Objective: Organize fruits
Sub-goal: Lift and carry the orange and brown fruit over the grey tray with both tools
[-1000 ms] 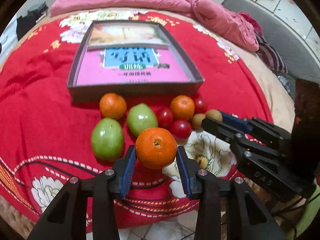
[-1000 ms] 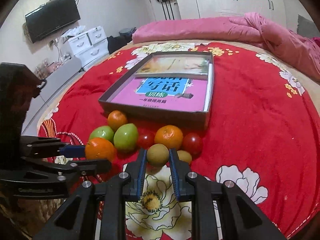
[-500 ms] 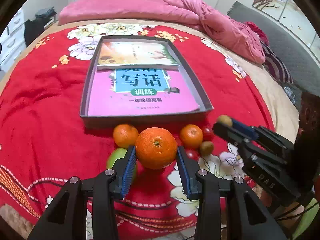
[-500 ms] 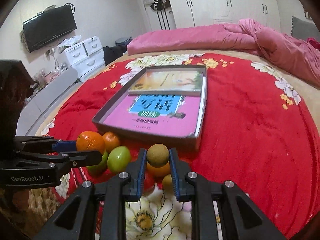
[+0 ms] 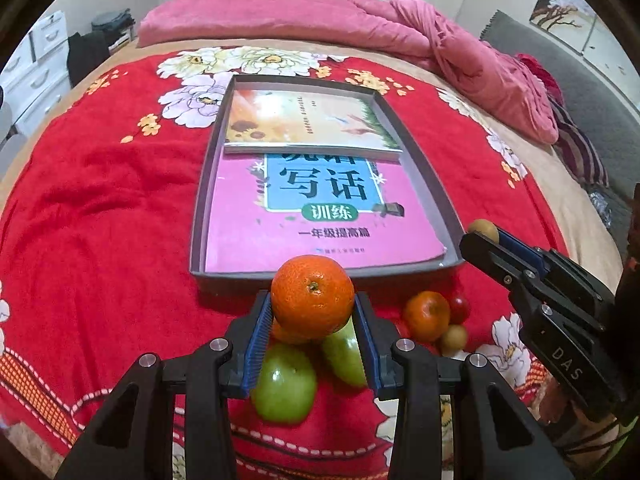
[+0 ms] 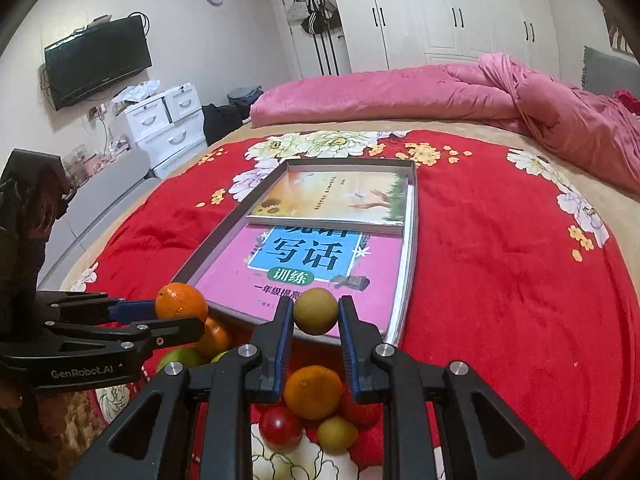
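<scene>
My left gripper (image 5: pixel 313 306) is shut on an orange (image 5: pixel 313 297) and holds it in the air just before the near wall of a grey tray (image 5: pixel 424 168). My right gripper (image 6: pixel 315 312) is shut on a small yellow-brown fruit (image 6: pixel 315 310), held over the tray's near edge (image 6: pixel 411 248). Both show in each other's view: the right gripper (image 5: pixel 482 238) with its fruit (image 5: pixel 483 229) and the left gripper (image 6: pixel 180 314) with the orange (image 6: pixel 181 302). Below on the red bedspread lie two green fruits (image 5: pixel 284 386), oranges (image 5: pixel 426 315), red tomatoes (image 6: pixel 280 428) and a small yellow-brown fruit (image 5: pixel 454 338).
The tray holds a pink book (image 5: pixel 316 216) and a yellow book (image 5: pixel 308 120) overlapping it. The red flowered bedspread (image 5: pixel 100 208) covers the bed. A pink quilt (image 5: pixel 400 36) lies at the far side. White drawers (image 6: pixel 168 124) and a TV (image 6: pixel 96 60) stand beyond the bed.
Both grippers have risen and moved forward toward the tray with their fruits. The fruit pile now lies lower and nearer in both views.
</scene>
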### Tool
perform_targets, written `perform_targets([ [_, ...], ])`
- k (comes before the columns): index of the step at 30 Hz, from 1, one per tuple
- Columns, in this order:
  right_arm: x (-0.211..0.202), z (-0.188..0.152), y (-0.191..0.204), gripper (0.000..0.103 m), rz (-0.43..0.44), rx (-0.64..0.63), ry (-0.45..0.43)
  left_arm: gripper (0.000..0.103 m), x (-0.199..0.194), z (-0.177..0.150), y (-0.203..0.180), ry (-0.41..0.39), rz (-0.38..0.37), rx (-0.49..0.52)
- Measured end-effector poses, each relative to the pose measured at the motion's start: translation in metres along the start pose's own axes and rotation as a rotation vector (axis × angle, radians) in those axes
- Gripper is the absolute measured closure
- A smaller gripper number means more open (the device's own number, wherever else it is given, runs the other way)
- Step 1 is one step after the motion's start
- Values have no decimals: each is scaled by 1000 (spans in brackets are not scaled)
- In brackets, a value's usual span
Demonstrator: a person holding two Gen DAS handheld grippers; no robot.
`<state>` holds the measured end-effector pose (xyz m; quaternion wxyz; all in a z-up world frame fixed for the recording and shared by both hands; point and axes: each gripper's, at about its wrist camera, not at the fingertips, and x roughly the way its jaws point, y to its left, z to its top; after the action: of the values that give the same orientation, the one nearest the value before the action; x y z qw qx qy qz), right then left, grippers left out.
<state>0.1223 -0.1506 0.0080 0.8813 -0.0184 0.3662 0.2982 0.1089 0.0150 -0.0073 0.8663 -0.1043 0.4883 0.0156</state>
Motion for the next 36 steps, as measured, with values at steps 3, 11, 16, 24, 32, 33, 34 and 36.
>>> perform_targets([
  [3, 6, 3, -1, 80, -6, 6, 6, 61, 3, 5, 3, 0, 0, -15],
  [11, 19, 5, -8, 80, -2, 25, 36, 61, 16, 19, 5, -1, 9, -26],
  [16, 30, 4, -10, 80, -11, 23, 63, 61, 30, 28, 6, 19, 24, -20],
  [24, 46, 5, -15, 80, -27, 19, 100, 61, 47, 34, 14, 54, 64, -25],
  [32, 58, 5, -13, 80, -59, -10, 136, 61, 51, 36, 19, 56, 72, -24],
  [33, 60, 5, -13, 80, -65, -13, 140, 61, 51, 36, 19, 56, 71, -24],
  [34, 62, 5, -13, 80, -73, -16, 147, 61, 51, 36, 20, 57, 70, -24],
  [36, 66, 4, -13, 80, -89, -22, 159, 61, 51, 36, 19, 57, 71, -24],
])
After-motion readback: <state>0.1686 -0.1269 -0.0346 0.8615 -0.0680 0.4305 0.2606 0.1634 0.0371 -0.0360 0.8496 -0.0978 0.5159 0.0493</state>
